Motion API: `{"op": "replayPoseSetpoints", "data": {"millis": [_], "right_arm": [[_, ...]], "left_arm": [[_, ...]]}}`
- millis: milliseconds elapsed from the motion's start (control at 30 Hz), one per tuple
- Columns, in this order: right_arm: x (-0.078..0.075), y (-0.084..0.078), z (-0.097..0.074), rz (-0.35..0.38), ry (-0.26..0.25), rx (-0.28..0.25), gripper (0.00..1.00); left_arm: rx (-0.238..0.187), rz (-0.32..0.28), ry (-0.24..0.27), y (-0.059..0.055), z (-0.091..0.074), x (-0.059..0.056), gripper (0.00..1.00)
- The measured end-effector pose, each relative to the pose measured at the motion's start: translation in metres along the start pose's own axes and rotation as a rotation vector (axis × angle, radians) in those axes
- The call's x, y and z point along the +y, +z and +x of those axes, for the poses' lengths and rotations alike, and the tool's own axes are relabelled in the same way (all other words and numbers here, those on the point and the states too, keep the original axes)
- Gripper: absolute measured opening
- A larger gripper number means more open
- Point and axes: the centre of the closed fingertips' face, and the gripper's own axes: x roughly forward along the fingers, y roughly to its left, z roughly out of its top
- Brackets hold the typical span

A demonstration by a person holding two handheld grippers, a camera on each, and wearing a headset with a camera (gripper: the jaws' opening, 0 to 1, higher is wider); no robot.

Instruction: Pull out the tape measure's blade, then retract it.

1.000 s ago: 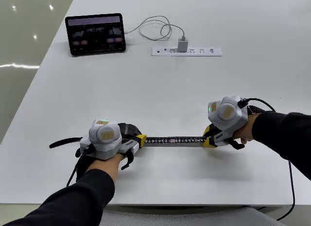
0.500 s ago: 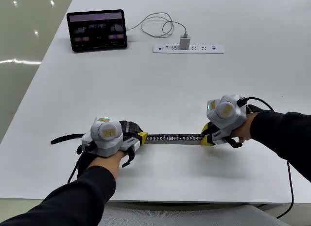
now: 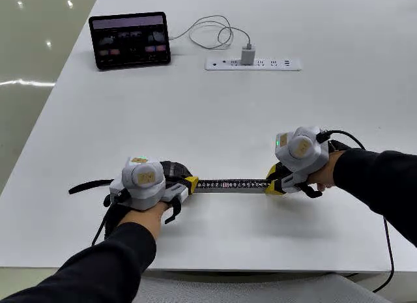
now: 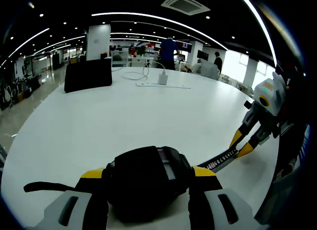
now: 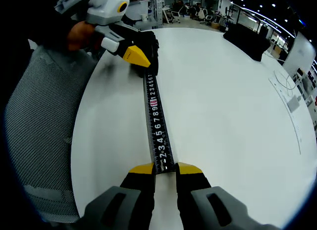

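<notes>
The black tape measure case (image 3: 174, 172) lies on the white table (image 3: 215, 120), and my left gripper (image 3: 187, 185) is shut on it. In the left gripper view the case (image 4: 146, 178) sits between the yellow-tipped jaws of the left gripper (image 4: 147, 173). The numbered blade (image 3: 231, 184) runs flat along the table to the right. My right gripper (image 3: 272, 186) is shut on its end. In the right gripper view the blade (image 5: 157, 126) stretches away from my right gripper (image 5: 166, 169) to the case (image 5: 151, 47), which the left gripper (image 5: 133, 54) holds.
A tablet (image 3: 129, 41) stands at the far left of the table. A white power strip (image 3: 253, 65) with a charger and a coiled cable lies beside it. A black strap (image 3: 88, 186) trails left from the case. The table's front edge is just below both hands.
My right gripper has edged left toward the case with the blade end in it, so the exposed blade is a little shorter. The left gripper has stayed put.
</notes>
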Motion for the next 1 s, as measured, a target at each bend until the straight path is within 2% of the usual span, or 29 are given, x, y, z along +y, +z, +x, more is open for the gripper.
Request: {"op": "replayPoseSetpoints", "data": {"millis": [567,667,1000], "right_arm": [[0.000,0.007,0.004,-0.011,0.003,-0.017,0.12],[0.001,0.008,0.006,-0.034,0.007,-0.018,0.12],[0.002,0.015,0.008,-0.020,0.009,-0.034,0.12]], "left_arm": [[0.003,-0.011,-0.005,-0.001,-0.001,0.000,0.62],[0.006,-0.011,-0.005,-0.001,-0.001,0.000,0.62],[0.006,-0.013,-0.007,-0.001,-0.001,0.000,0.62]]}}
